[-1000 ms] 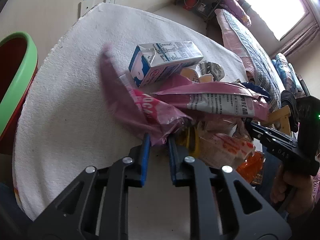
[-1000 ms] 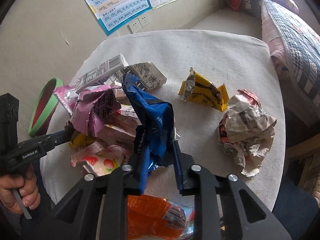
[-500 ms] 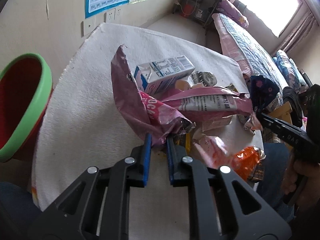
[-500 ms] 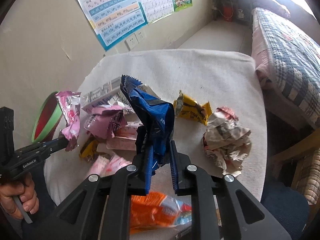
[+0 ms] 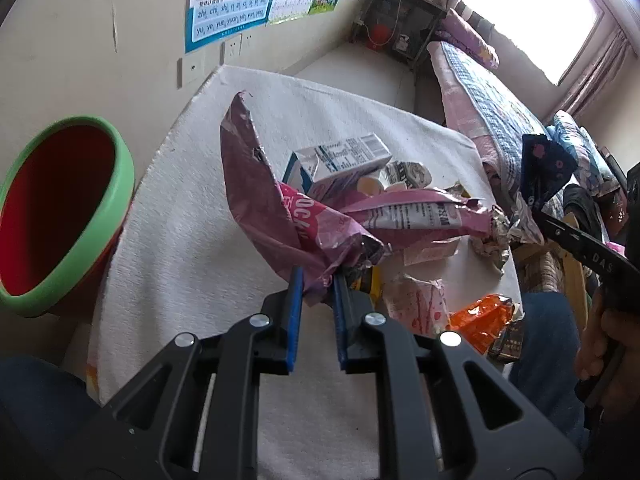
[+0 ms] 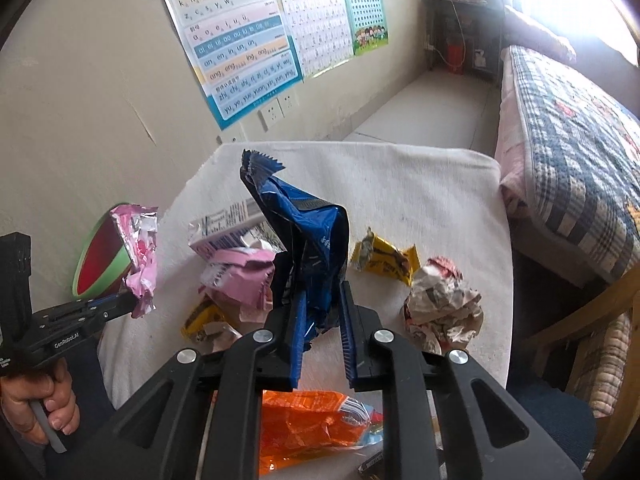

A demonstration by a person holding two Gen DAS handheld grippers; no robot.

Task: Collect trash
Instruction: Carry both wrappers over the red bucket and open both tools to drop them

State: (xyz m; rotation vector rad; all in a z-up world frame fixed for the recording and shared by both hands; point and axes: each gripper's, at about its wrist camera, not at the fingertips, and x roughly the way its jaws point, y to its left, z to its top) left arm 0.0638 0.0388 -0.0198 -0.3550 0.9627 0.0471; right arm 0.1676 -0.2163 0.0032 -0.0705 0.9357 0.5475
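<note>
My left gripper [image 5: 316, 276] is shut on the corner of a pink snack wrapper [image 5: 260, 196], lifted above the white-covered table [image 5: 180, 232]; the same pink snack wrapper [image 6: 138, 248] shows in the right wrist view. My right gripper [image 6: 323, 290] is shut on a blue snack bag [image 6: 304, 232], which stands up from its jaws; the blue snack bag [image 5: 546, 168] also appears at the right edge of the left wrist view. A green-rimmed red bin [image 5: 60, 216] stands left of the table.
On the table lie a milk carton [image 5: 340, 160], a second pink wrapper [image 5: 416, 212], a yellow wrapper [image 6: 386, 260], crumpled paper [image 6: 444, 304] and an orange bag [image 6: 312, 420]. A bed [image 6: 572, 152] is on the right, and posters [image 6: 240, 40] hang on the wall.
Both grippers have risen with their wrappers, which now hang clear of the pile. The bin has come further into the left wrist view.
</note>
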